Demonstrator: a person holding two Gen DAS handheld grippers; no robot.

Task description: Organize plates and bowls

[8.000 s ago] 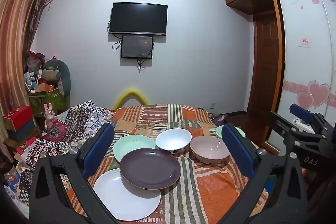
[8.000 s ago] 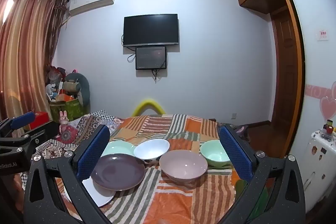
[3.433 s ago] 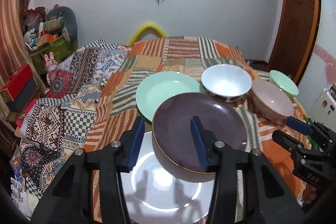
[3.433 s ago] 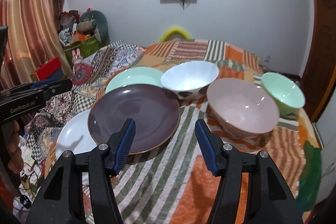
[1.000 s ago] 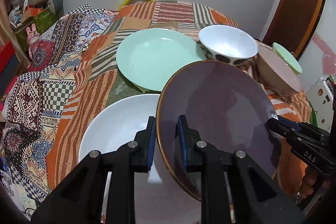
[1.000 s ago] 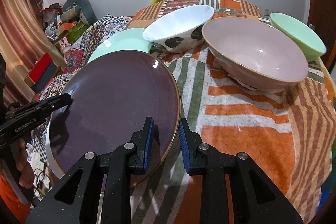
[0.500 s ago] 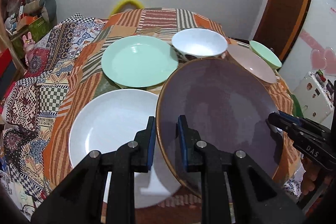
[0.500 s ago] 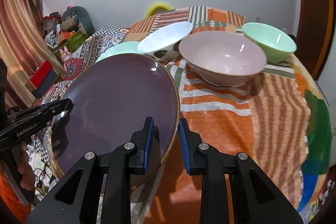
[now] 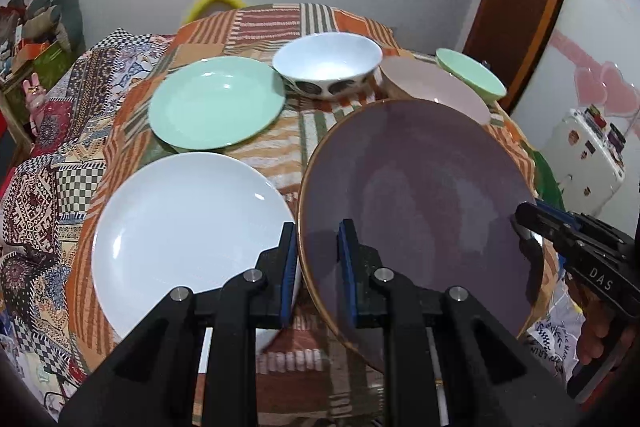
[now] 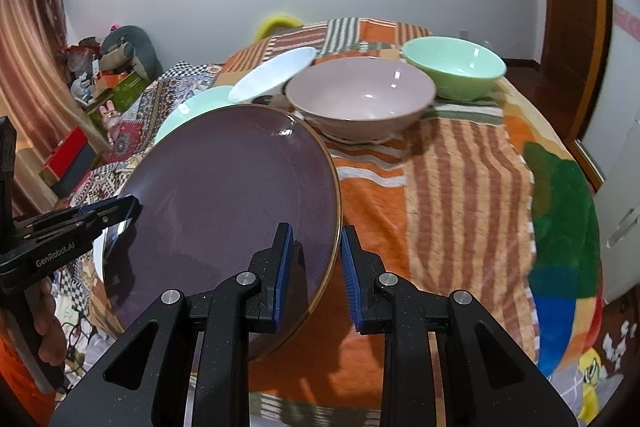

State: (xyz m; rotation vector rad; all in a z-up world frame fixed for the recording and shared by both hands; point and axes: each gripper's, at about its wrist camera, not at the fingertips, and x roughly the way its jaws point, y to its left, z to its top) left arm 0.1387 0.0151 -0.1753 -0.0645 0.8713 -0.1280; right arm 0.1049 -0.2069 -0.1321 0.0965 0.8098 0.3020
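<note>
Purple plate [image 9: 420,195] clamped at opposite rims by left hand-held gripper [image 9: 318,263] and right hand-held gripper [image 10: 316,267], raised above bed [image 10: 460,187] beside white plate [image 9: 188,227], likely for stacking.

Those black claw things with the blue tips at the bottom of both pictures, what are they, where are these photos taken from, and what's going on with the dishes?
They are hand-held grippers, one in each of a person's hands, not a robot arm. Each carries a wide-angle camera looking along its two fingers, so one picture is taken from the left gripper and the other from the right gripper.

Both are shut on opposite edges of the same purple plate, holding it tilted above the patterned cloth.

On the cloth lie a white plate and a green plate. Behind them stand a white bowl with dark spots, a pink bowl and a green bowl.

In each picture you can also see the other gripper at the side, with part of the hand holding it.
</note>
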